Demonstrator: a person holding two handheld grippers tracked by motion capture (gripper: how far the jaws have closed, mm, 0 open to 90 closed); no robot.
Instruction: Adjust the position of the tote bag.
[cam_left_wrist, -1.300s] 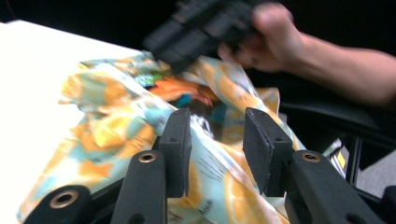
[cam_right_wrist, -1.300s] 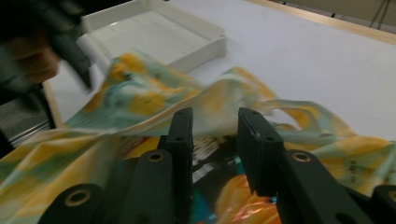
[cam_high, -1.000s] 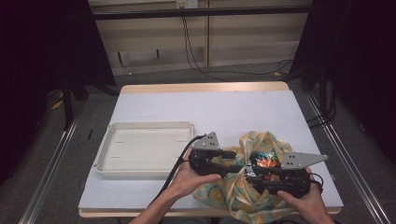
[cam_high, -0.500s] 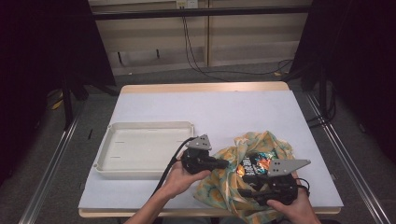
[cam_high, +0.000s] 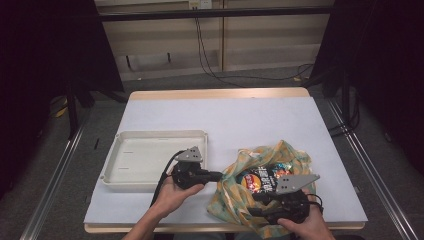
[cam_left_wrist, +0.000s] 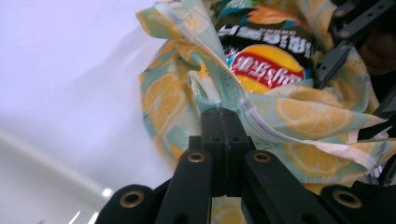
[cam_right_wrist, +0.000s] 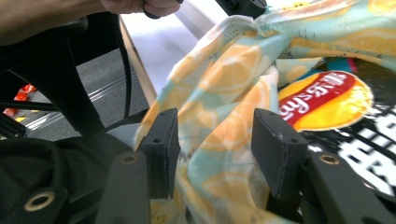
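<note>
A lemon-print cloth bag (cam_high: 287, 152) lies open at the table's front right, with a black crisp packet (cam_high: 257, 179) inside. My left gripper (cam_high: 218, 176) is shut on the bag's left edge; in the left gripper view the jaws (cam_left_wrist: 224, 116) meet over the white hem of the bag (cam_left_wrist: 299, 116), in front of the packet (cam_left_wrist: 266, 70). My right gripper (cam_high: 254, 207) is at the bag's near side. Its jaws (cam_right_wrist: 217, 144) have just been opening and stand apart, with a loose fold of the bag (cam_right_wrist: 233, 70) between them, beside the packet (cam_right_wrist: 322, 100).
An empty white tray (cam_high: 160, 133) sits left of the bag, just behind the left hand. The white table (cam_high: 225, 115) stretches away behind both. The table's front edge is close under the right gripper, with floor and rails beyond.
The left gripper has moved left to the bag's left edge and its jaws have shut there. The right gripper has drawn back toward the front edge and dropped lower, its jaws wider.
</note>
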